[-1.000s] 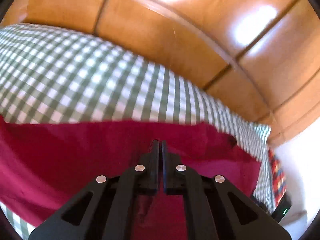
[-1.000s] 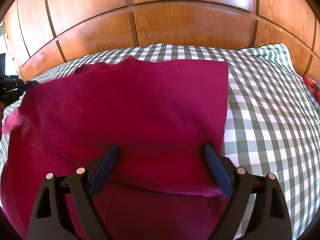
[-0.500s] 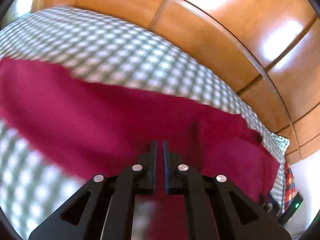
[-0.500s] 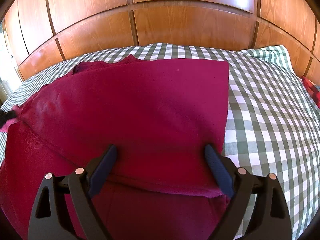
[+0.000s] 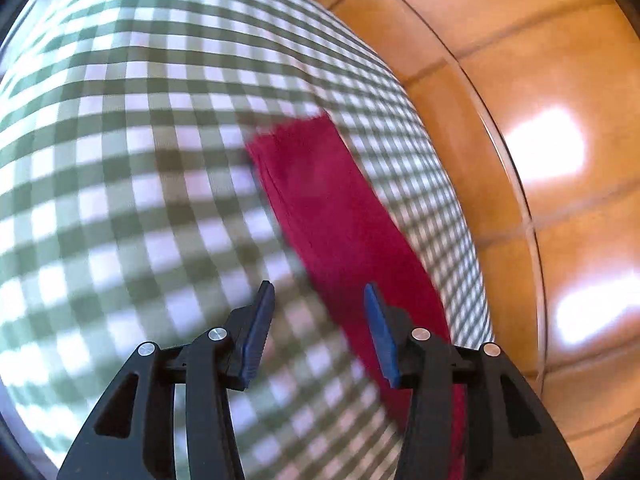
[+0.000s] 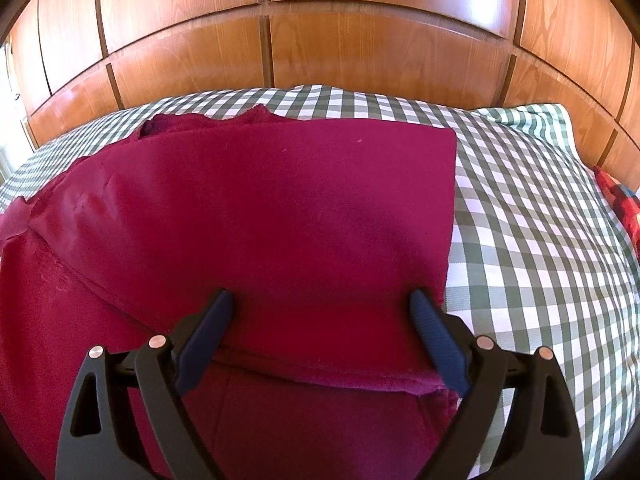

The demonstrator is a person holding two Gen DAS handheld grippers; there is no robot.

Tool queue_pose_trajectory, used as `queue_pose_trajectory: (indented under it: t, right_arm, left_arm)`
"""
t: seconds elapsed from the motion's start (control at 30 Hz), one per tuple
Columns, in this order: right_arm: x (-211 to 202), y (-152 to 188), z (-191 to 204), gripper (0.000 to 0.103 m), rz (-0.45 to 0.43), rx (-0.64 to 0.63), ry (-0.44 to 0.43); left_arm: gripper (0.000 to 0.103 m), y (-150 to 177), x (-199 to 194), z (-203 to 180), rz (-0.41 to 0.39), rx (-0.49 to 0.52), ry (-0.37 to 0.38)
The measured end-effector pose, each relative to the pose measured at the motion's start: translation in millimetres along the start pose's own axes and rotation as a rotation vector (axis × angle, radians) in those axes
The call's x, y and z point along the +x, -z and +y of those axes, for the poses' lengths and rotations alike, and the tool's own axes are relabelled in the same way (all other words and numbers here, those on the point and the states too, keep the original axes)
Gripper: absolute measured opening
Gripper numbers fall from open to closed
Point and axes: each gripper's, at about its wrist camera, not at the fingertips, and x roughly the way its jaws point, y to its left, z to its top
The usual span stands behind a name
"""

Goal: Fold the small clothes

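Red shirt [image 5: 340, 216] runs 11-to-5 by my L gripper [image 5: 318, 334], just opening, empty; R gripper [image 6: 322, 336] wide open, nearer.

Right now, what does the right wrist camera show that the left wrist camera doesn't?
Only the right wrist view shows the right gripper, open, jaws straddling the near folded edge of the maroon garment, seen spread broad and folded, plus a red plaid cloth at the far right. Only the left wrist view shows the left gripper, jaws just opening with nothing between them, and the garment as a narrow, blurred strip. Both show the green checked bedspread and the wooden panelling.
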Motion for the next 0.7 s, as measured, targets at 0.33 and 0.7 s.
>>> queue_pose_trajectory:
  t: [0.33, 0.7]
  right_arm:
    - [-1, 1, 2, 0.091, 0.001, -0.009, 0.012]
    - [-1, 2, 0, 0.091, -0.003, -0.002, 0.0]
  left_arm:
    - [0.007, -28, 23, -32, -0.015, 0.052, -0.058]
    - [0.007, 116, -30, -213, 0.069, 0.543, 0.434]
